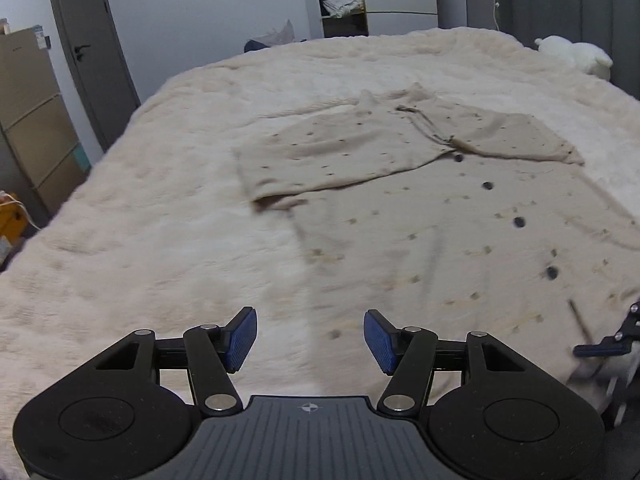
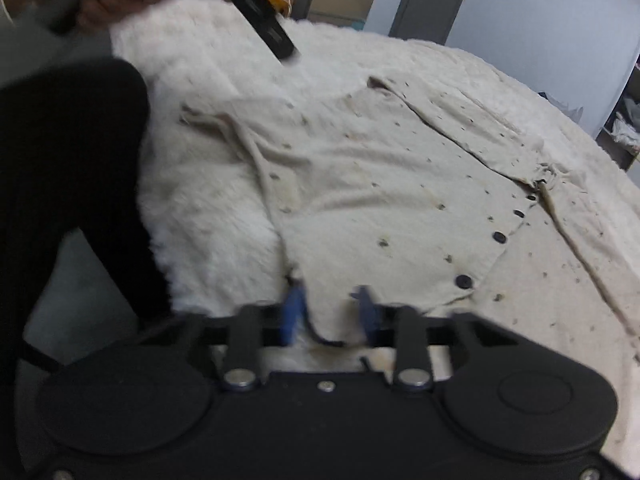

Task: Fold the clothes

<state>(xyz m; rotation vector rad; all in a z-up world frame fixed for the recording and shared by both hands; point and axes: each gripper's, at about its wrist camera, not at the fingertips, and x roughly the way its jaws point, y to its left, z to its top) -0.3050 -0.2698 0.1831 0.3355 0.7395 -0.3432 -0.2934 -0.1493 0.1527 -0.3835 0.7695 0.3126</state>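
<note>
Matt knit cardigan [image 1: 420, 216]; fluffy plush blanket [image 1: 160, 240].

- My left gripper [image 1: 310, 338] hangs with jaws apart, nothing between them, above the fluffy cream blanket [image 1: 140, 240].
- The beige cardigan [image 1: 420, 208] lies flat ahead (one sleeve folded across, dark buttons showing).
</note>
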